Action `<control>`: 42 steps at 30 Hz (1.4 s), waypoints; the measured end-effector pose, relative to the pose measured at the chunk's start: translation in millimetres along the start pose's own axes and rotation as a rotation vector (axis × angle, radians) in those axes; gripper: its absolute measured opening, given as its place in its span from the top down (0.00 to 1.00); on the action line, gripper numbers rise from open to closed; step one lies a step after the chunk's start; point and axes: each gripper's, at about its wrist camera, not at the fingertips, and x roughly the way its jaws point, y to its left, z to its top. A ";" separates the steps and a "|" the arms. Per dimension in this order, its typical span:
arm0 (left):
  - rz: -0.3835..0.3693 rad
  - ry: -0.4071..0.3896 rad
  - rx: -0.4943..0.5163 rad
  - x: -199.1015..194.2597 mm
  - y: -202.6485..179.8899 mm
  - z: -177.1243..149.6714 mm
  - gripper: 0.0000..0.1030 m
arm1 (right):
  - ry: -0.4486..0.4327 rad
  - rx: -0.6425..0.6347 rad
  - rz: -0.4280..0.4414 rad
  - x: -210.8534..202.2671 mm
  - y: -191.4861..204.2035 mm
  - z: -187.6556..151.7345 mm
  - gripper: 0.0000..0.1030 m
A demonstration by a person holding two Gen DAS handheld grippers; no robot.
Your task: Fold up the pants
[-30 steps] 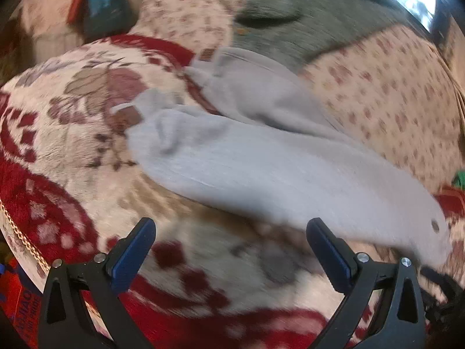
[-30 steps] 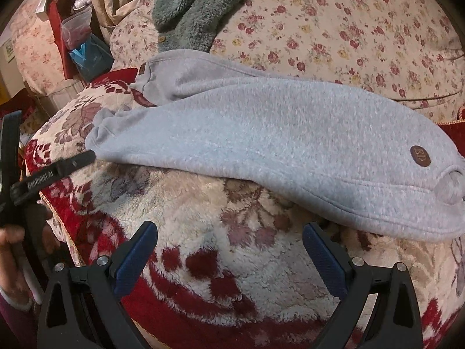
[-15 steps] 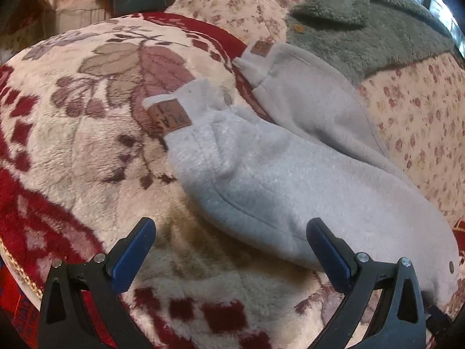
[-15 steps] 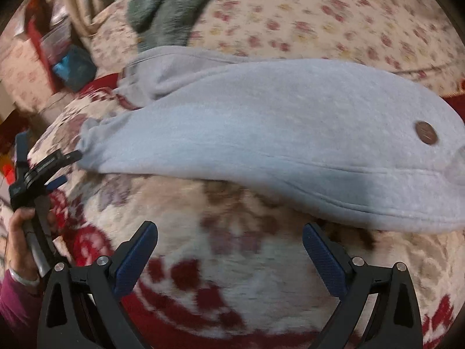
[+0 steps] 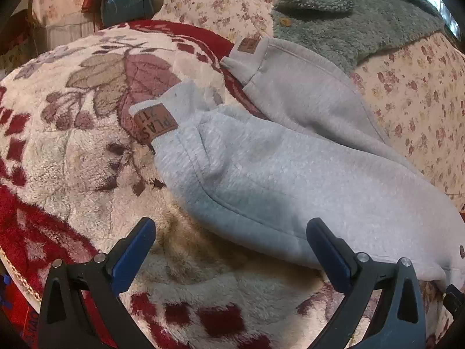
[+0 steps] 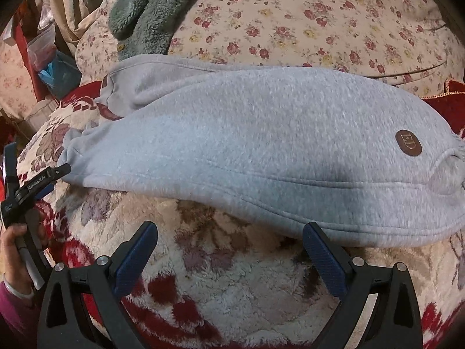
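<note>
The grey pants [image 6: 261, 133] lie flat across a red-and-cream floral blanket [image 6: 221, 273], legs side by side with their cuffs toward the left gripper [image 5: 231, 250] and the waist end nearer the right gripper [image 6: 229, 250]. Both grippers have their jaws spread wide and hold nothing, each hovering just at the near edge of the pants. A green fleece garment [image 5: 357, 14] rests beyond on a flowered bedsheet [image 6: 319, 20].
</note>
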 end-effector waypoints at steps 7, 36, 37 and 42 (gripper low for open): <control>-0.002 0.026 0.028 8.9 -0.2 1.2 0.00 | 0.017 0.065 -0.019 -6.7 -28.6 -4.3 0.01; -0.036 0.076 -0.094 58.8 13.1 30.2 0.32 | -0.192 0.601 0.090 -29.2 -207.9 -12.4 0.69; -0.018 0.075 -0.087 58.7 13.2 31.0 0.53 | -0.194 0.591 0.094 -33.9 -208.3 -12.0 0.72; -0.024 0.041 -0.032 45.4 9.1 33.6 0.91 | -0.225 0.501 0.112 -53.5 -195.1 -1.2 0.81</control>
